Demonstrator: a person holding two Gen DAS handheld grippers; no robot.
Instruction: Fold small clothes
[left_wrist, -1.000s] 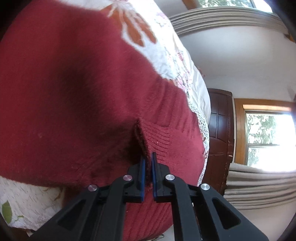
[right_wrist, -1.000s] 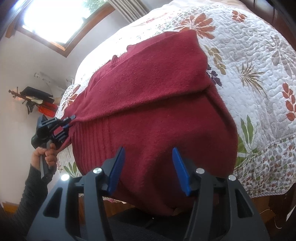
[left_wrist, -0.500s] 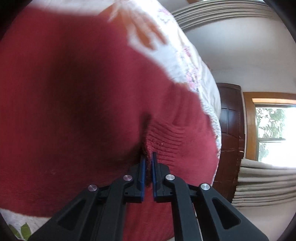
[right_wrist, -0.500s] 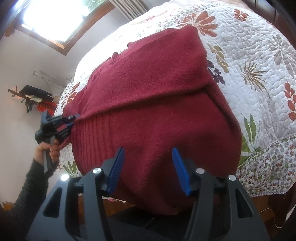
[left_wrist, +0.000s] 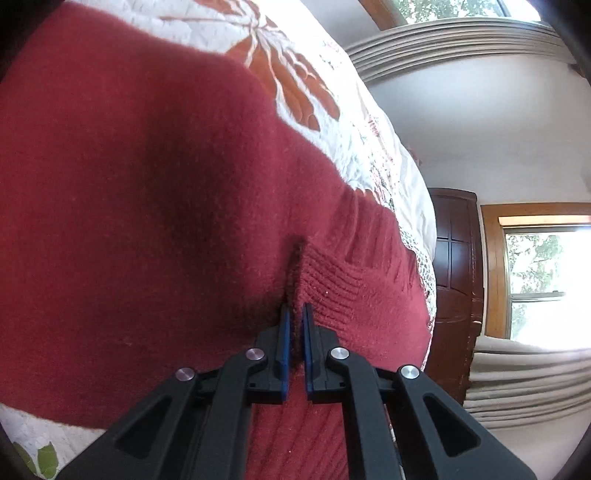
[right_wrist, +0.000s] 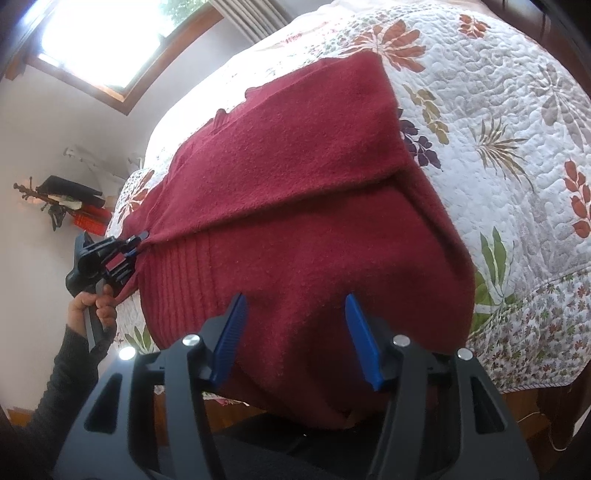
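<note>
red knit sweater (right_wrist: 295, 206) spread on the quilted floral bedspread (right_wrist: 498, 110), filling the centre of the right wrist frame, one panel already folded across. left claw (left_wrist: 294, 314) nearly shut, pinching the ribbed hem (left_wrist: 343, 288) at lower centre of the left wrist frame; seen at middle left of the other view, gripped by a hand (right_wrist: 92, 310). right claw (right_wrist: 295, 306) wide apart, holding nothing, just above the near edge. best to keep the pinch firm, lift the hem low and level, then carry it over without dragging the lower layer. compared with a second ago, only slightly closer to the cloth, pinch unchanged.
</note>
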